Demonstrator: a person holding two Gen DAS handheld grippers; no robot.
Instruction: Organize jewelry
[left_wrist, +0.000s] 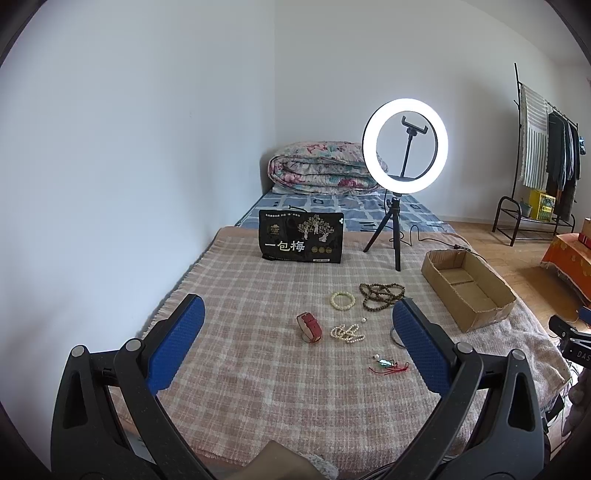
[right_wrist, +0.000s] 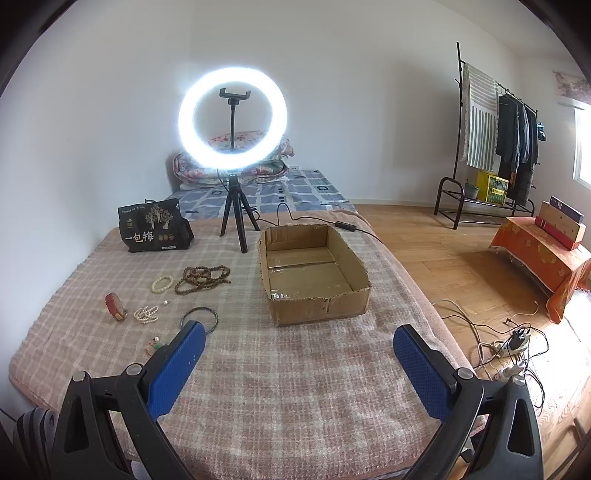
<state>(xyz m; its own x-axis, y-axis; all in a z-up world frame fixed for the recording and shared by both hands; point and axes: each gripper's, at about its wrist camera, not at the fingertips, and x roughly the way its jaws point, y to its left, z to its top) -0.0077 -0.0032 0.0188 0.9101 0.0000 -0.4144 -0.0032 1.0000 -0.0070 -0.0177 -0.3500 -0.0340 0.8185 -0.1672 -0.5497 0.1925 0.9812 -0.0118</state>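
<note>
Jewelry lies on a plaid blanket: a brown bead necklace (left_wrist: 380, 293) (right_wrist: 202, 278), a cream bead bracelet (left_wrist: 342, 300) (right_wrist: 161, 283), a red watch strap (left_wrist: 309, 327) (right_wrist: 115, 307), a pearl strand (left_wrist: 347, 333) (right_wrist: 146, 314), a dark bangle (right_wrist: 199, 319) and a small green pendant on red cord (left_wrist: 388, 364) (right_wrist: 156, 345). An open, empty cardboard box (left_wrist: 467, 288) (right_wrist: 314, 269) stands to their right. My left gripper (left_wrist: 297, 332) is open and empty, above the blanket near the jewelry. My right gripper (right_wrist: 299, 354) is open and empty, in front of the box.
A lit ring light on a tripod (left_wrist: 404, 151) (right_wrist: 232, 118) and a black snack bag (left_wrist: 301, 242) (right_wrist: 155, 227) stand behind the jewelry. The bed edge drops to a wooden floor with cables (right_wrist: 509, 339) at right. A clothes rack (right_wrist: 495, 136) stands far right.
</note>
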